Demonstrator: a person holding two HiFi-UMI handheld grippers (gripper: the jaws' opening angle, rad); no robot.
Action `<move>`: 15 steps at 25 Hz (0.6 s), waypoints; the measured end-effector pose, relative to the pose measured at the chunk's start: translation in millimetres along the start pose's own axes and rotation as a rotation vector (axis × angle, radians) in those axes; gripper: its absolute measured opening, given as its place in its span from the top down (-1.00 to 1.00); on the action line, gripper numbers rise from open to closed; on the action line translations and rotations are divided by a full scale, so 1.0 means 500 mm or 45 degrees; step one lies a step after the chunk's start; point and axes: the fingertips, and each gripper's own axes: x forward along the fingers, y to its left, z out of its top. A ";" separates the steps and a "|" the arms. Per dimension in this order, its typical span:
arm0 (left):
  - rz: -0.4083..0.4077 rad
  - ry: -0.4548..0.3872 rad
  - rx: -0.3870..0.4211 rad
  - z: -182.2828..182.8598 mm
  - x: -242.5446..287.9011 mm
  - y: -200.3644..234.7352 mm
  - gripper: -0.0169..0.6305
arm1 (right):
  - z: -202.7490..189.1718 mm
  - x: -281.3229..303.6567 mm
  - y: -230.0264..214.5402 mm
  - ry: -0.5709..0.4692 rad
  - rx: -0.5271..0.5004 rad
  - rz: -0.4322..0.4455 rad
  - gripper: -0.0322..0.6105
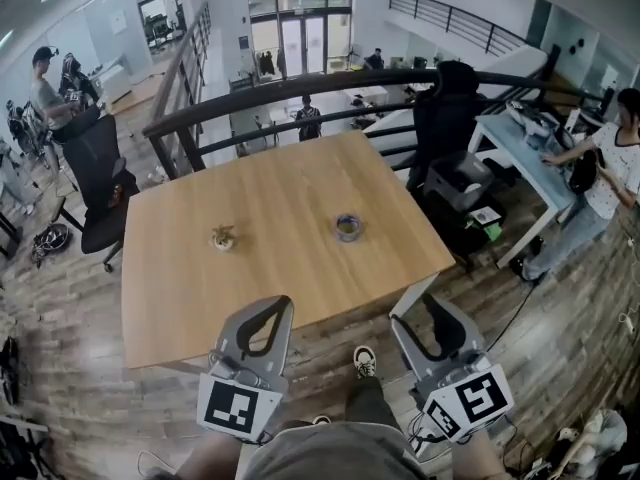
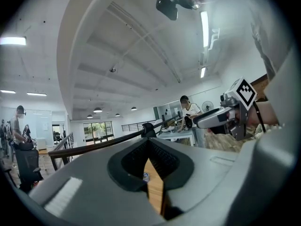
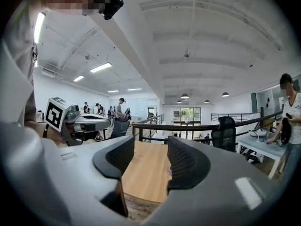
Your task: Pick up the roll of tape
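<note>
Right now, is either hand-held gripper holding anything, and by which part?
Nothing held. Left hand-held gripper shut, empty; right hand-held gripper open, empty. Tape lies untouched on the table.

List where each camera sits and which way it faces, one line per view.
Head view: on the person's head, facing steeply down at the table and roll of tape; left gripper, right gripper and a shoe show.
Left gripper view: on the left gripper, along its closed jaws toward the railing; right gripper shows at right.
Right gripper view: on the right gripper, along its open jaws over the table; left gripper shows at left.
Shared: both gripper views see table and railing.
</note>
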 end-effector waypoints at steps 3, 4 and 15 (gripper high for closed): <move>0.022 0.019 0.002 -0.007 0.083 0.019 0.94 | -0.014 0.064 -0.068 0.022 0.002 0.034 0.26; 0.034 0.029 0.003 -0.011 0.113 0.029 0.95 | -0.021 0.091 -0.090 0.036 0.005 0.057 0.26; 0.278 0.194 -0.042 -0.066 0.396 0.146 0.95 | -0.073 0.376 -0.301 0.227 -0.050 0.361 0.26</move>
